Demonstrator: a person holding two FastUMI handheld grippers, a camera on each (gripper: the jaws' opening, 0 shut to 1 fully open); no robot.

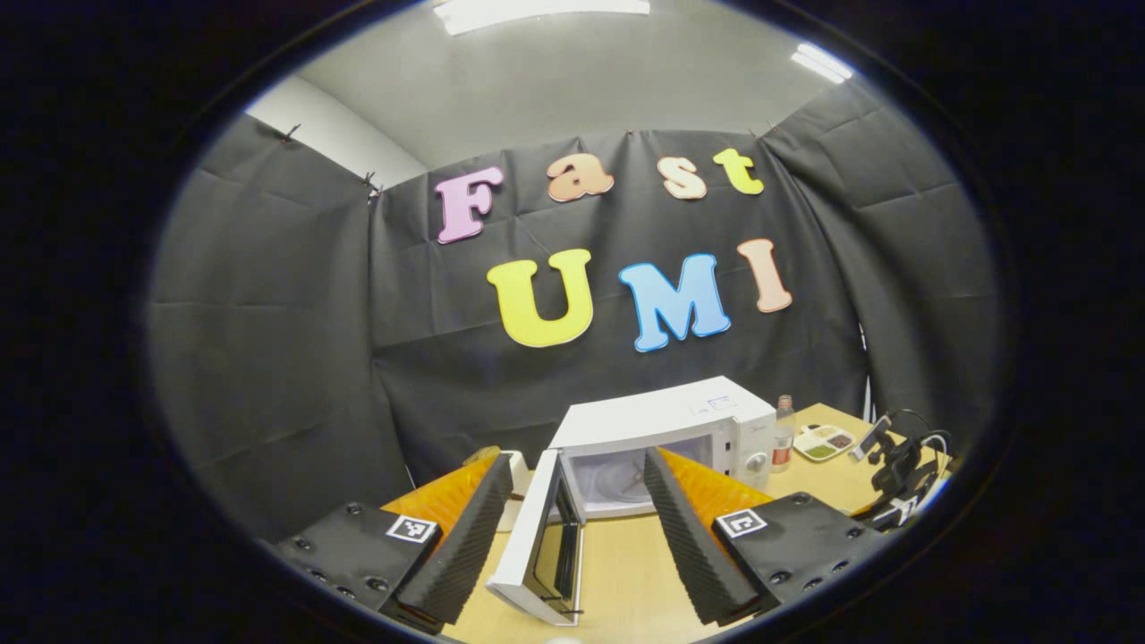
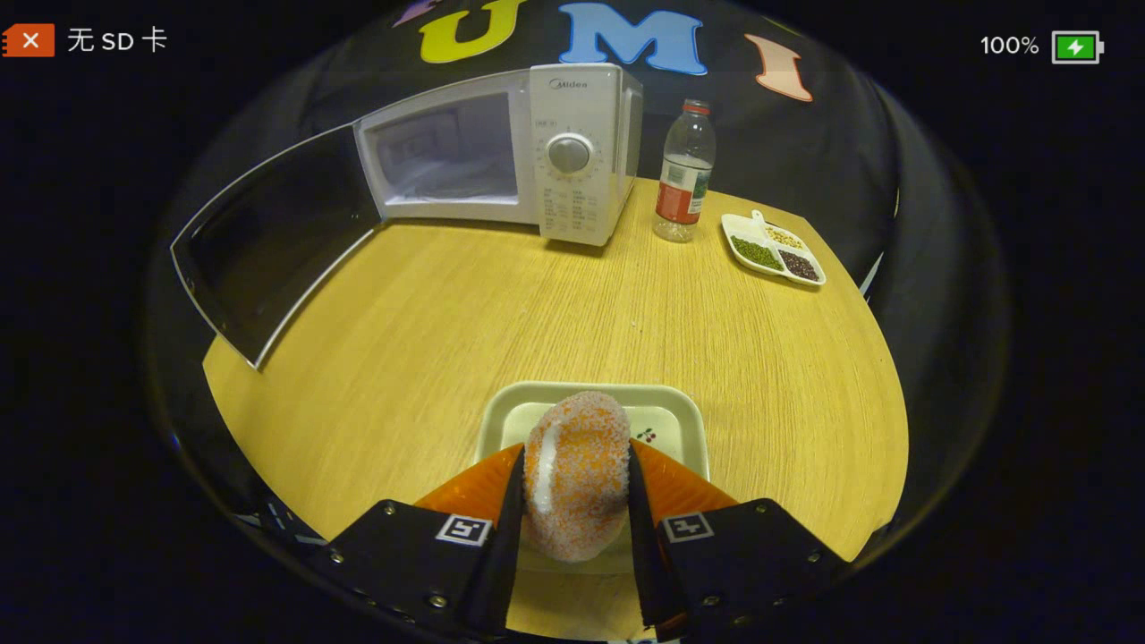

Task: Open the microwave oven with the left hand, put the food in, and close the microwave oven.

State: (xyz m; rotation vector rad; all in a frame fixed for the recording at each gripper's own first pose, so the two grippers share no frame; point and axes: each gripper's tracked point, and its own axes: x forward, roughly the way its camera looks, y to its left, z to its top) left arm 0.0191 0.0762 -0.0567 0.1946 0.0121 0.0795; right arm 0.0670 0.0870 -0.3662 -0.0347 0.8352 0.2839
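1. Microwave [image 2: 537, 143] at far edge of tabletop [image 2: 501, 313], door [image 2: 268, 233] swung wide open to its left in the right gripper view.
2. Bottle [image 2: 684, 170] upright just right of microwave; divided dish [image 2: 774, 249] right of bottle, apart from it.
3. Tray [image 2: 666, 416] at near edge of tabletop, well apart from microwave.
4. Doughnut [image 2: 577, 474] over tray, on edge, pinched between both fingers of right tool [image 2: 572, 501].
5. Left tool [image 1: 572, 528] spread wide, door edge [image 1: 537, 546] between its fingers, microwave [image 1: 662, 429] beyond.
6. Other tool [image 1: 899, 470] far right in the left gripper view, near dish [image 1: 827, 441].
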